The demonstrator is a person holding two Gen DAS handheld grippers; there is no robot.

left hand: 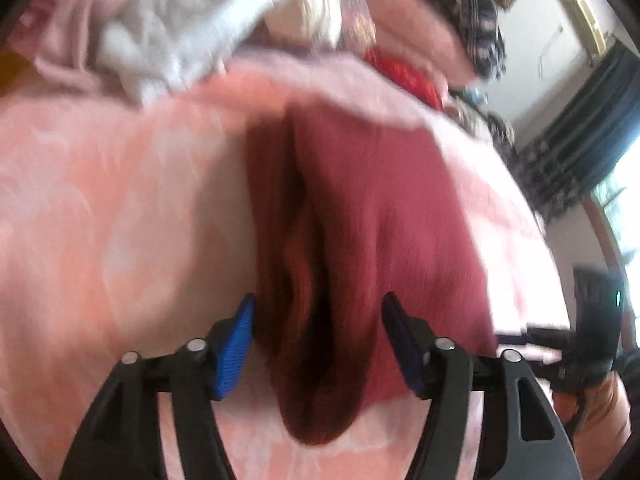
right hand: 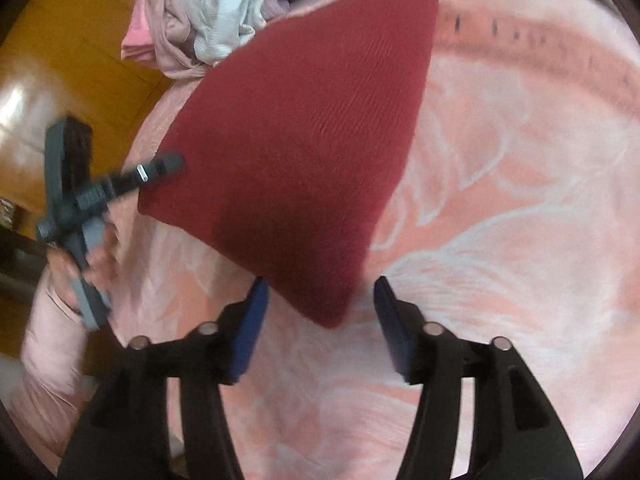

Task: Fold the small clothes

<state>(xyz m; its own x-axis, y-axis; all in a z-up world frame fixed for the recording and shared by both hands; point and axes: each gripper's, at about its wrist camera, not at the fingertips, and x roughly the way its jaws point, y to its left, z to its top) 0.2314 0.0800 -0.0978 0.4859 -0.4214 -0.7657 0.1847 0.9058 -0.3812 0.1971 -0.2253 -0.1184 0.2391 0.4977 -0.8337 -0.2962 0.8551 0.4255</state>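
Note:
A dark red knitted garment [right hand: 296, 140] lies folded flat on the pink patterned bedspread [right hand: 500, 200]. Its near corner sits between the fingers of my right gripper [right hand: 321, 283], which is open, with the pads clear of the cloth. In the left wrist view the same garment [left hand: 400, 200] looks bunched into a lengthwise fold. That fold runs between the fingers of my left gripper [left hand: 320, 299], which is open, its blue pads standing at either side of the fold. In the right wrist view, a finger [right hand: 164, 166] of the left gripper reaches the garment's left edge, held by a hand in a pink sleeve.
A heap of loose clothes, white [right hand: 216, 12] and pale pink [right hand: 160, 32], lies at the bed's far left. A red item [left hand: 404, 76] and plaid fabric [left hand: 472, 8] sit further back. The orange wooden floor [right hand: 60, 48] shows beyond the bed's left edge.

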